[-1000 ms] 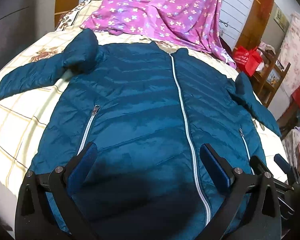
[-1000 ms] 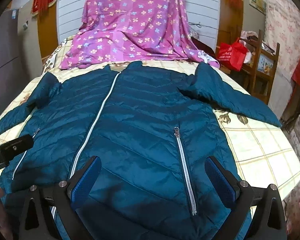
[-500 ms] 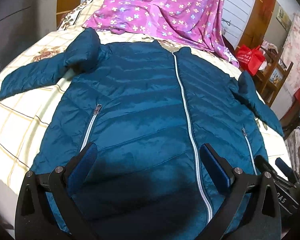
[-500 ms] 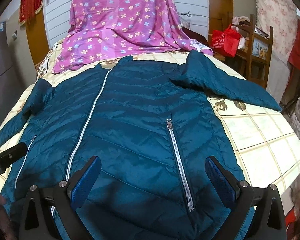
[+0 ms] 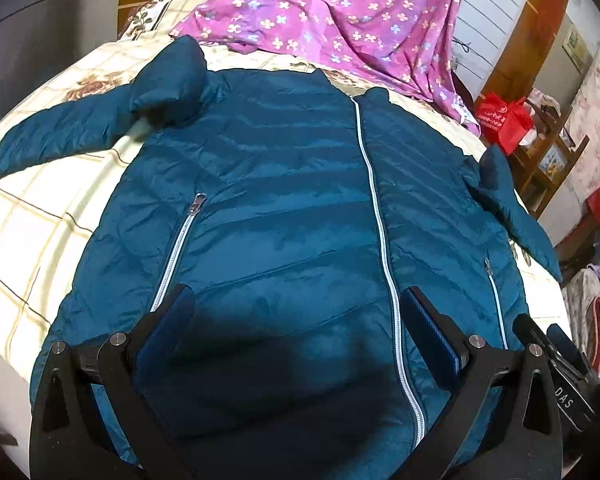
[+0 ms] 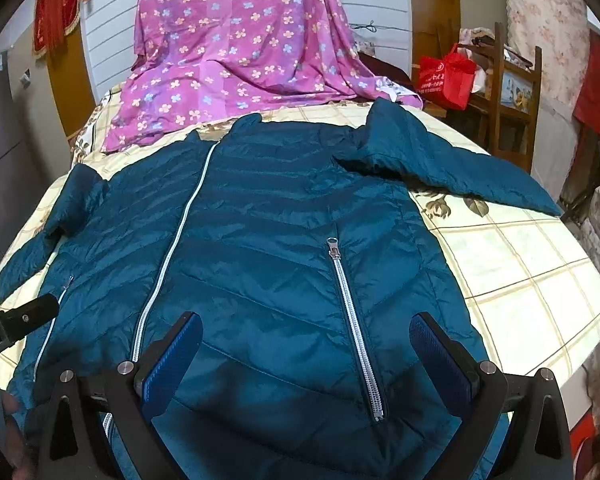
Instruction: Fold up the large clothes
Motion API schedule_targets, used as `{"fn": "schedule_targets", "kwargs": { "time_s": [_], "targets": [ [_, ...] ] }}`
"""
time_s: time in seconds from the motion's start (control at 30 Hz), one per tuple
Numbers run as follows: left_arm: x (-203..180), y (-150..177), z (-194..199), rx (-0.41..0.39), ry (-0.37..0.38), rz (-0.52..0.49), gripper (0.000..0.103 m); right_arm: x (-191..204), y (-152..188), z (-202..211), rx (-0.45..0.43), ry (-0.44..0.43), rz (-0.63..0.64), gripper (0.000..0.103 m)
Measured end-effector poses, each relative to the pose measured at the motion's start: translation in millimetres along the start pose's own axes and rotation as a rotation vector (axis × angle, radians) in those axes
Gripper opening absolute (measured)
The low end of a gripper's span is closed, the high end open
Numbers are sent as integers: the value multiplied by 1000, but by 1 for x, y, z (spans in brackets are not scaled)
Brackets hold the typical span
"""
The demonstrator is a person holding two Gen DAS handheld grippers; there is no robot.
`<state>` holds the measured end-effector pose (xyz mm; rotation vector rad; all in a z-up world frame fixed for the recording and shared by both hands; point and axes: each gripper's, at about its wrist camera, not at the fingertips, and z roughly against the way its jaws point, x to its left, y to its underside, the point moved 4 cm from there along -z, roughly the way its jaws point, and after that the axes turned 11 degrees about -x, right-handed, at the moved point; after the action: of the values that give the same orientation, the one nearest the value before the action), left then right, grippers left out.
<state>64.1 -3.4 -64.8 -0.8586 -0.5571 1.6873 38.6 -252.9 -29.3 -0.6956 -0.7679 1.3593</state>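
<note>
Mostly filling both views, a teal quilted jacket (image 5: 292, 216) lies face up and zipped on a bed (image 5: 32, 240) with a cream checked cover. Seen from the left wrist camera, its one sleeve (image 5: 64, 132) stretches toward the left edge of the frame, bunched at the shoulder, and a pocket zipper (image 5: 176, 256) runs down the left-centre panel. At the bottom of that frame the left gripper (image 5: 296, 320) hovers over the hem with its jaws spread wide and nothing between the blue pads (image 5: 432, 336); the main zipper (image 5: 380, 220) passes just left of the right-hand pad. At the lower right corner of that frame part of the other tool shows, beside the hem. A purple floral sheet (image 5: 340, 12) is draped across the top, and a red bag (image 5: 504, 116) sits on wooden shelving at the upper right. From the right wrist camera, the black body of the left tool pokes in at the lower left edge, the main zipper runs diagonally through the left-centre, and a second pocket zipper (image 6: 352, 320) lies in the middle. The right gripper (image 6: 304, 352) is likewise wide open and holding nothing, low over the jacket's bottom edge. Farther right, the other sleeve (image 6: 460, 168) lies across the checked cover toward the right edge.
</note>
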Motion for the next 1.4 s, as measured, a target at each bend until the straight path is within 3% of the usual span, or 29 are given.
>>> {"fn": "schedule_targets", "kwargs": {
  "time_s": [1.4],
  "targets": [
    [2,2,-1,10,5,2,103,-2,0,-1,3,0,-6,103]
  ]
}}
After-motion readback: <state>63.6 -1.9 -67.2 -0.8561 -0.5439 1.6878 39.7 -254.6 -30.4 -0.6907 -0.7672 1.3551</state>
